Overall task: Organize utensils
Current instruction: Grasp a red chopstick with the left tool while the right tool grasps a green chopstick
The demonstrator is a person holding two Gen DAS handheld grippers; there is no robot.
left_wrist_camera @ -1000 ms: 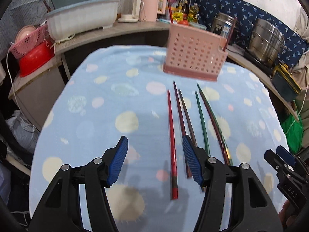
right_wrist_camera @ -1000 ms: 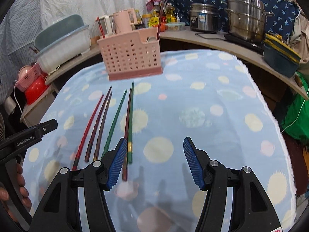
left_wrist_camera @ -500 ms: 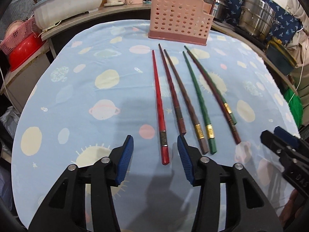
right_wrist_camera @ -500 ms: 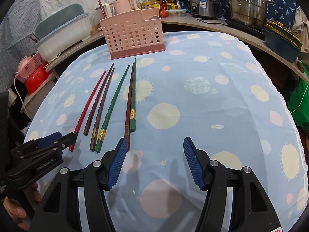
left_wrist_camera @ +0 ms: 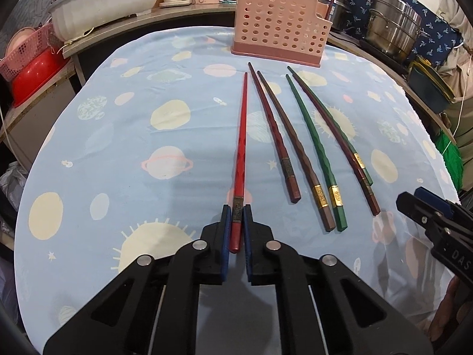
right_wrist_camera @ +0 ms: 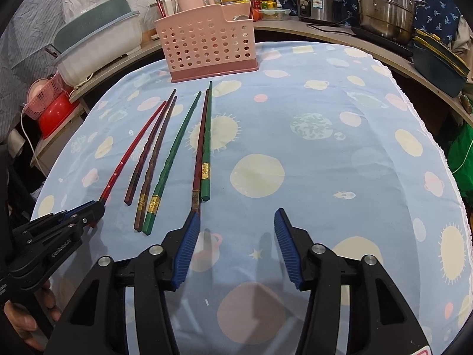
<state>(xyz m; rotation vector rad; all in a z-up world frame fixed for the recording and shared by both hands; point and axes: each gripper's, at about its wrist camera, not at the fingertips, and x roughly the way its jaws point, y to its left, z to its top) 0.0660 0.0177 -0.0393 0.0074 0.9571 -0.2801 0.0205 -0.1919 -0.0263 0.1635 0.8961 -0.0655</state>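
On blue tablecloth [left_wrist_camera: 124, 136], left tongs [left_wrist_camera: 236, 211] pinch red chopstick [left_wrist_camera: 241, 136]; right tongs [right_wrist_camera: 233, 222], just narrowing, stand spread.

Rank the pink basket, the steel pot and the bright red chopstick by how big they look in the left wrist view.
1. Pink basket
2. Steel pot
3. Red chopstick, longest but very thin

The pot stands farther back, so its true size against the basket is unsure.

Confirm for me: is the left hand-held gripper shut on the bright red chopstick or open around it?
Shut on it. The left hand-held gripper has just closed; both blue pads press the bright red chopstick at its thick end, no gap showing.
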